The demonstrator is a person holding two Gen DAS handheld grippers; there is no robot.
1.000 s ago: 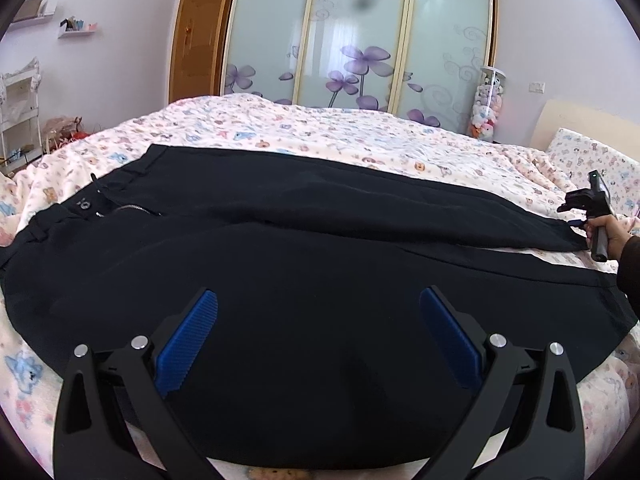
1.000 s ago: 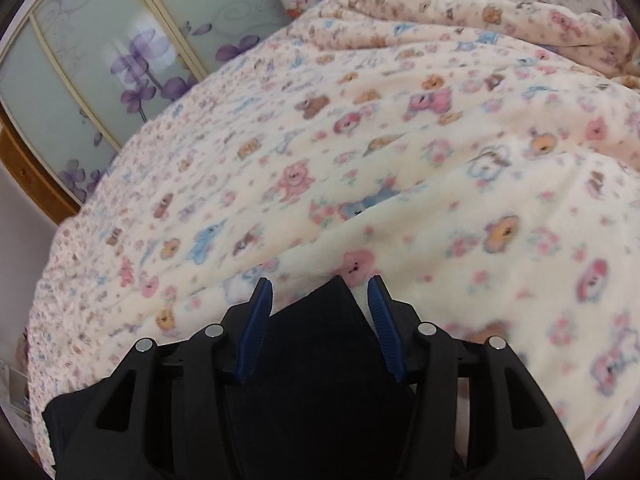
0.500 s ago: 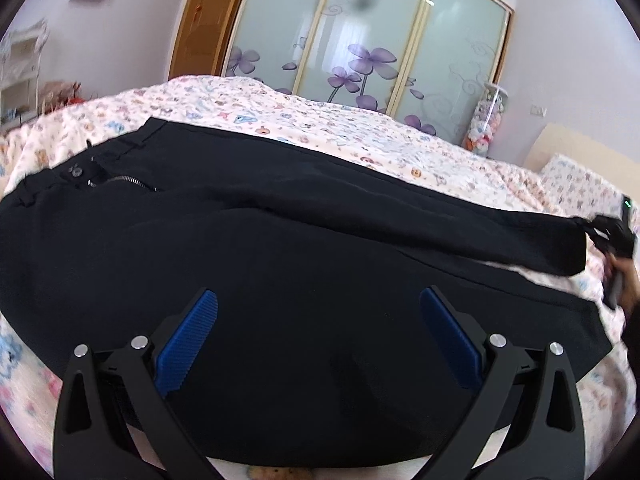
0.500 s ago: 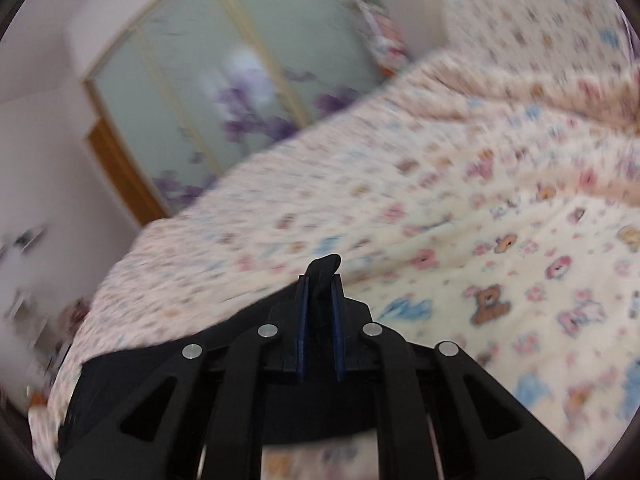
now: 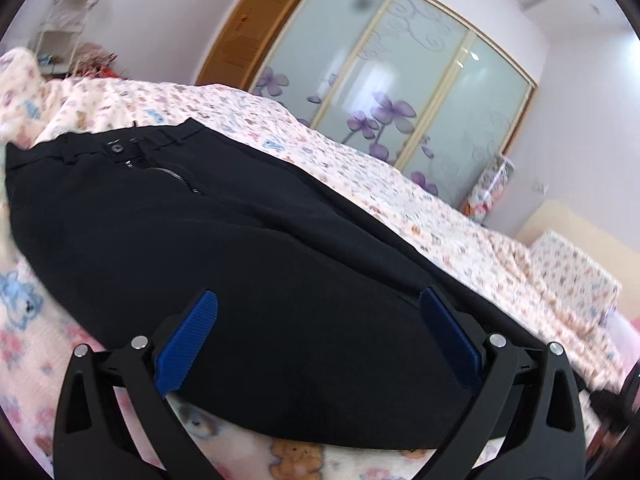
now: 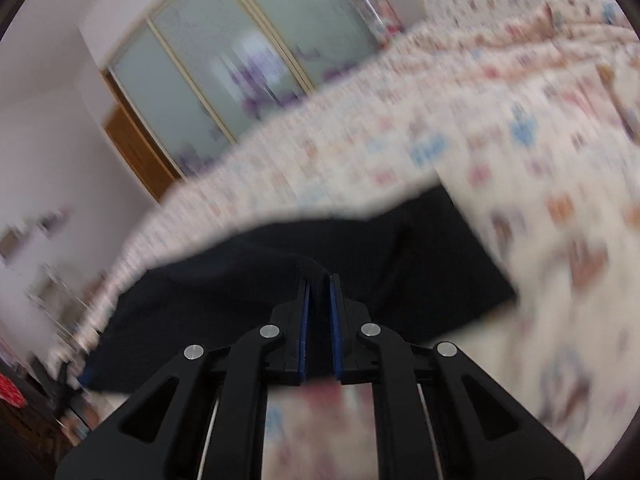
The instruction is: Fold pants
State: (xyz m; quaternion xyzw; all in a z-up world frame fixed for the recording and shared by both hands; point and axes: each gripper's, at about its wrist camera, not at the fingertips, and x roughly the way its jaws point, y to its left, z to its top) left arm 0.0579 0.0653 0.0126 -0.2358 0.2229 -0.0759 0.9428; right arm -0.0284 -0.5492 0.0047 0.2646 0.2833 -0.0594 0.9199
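Observation:
Black pants [image 5: 224, 248] lie spread on the bed, waistband with button and open zipper at the far left, legs running to the right. My left gripper [image 5: 318, 320] is open, hovering over the near leg, its blue pads wide apart and holding nothing. My right gripper [image 6: 319, 292] is shut on the hem of a pant leg, a fold of black cloth pinched between its blue pads. The pants [image 6: 280, 276] stretch away to the left in the blurred right wrist view.
The bed is covered by a cream blanket [image 5: 460, 232] with cartoon animal print. Sliding wardrobe doors [image 5: 400, 80] with purple flowers and a wooden door [image 5: 248, 40] stand behind the bed. A pillow [image 5: 572, 268] and headboard lie at the right.
My right gripper closed on the pant leg hem and has carried it toward the other leg, with motion blur. My left gripper swung leftward over the pants, still open.

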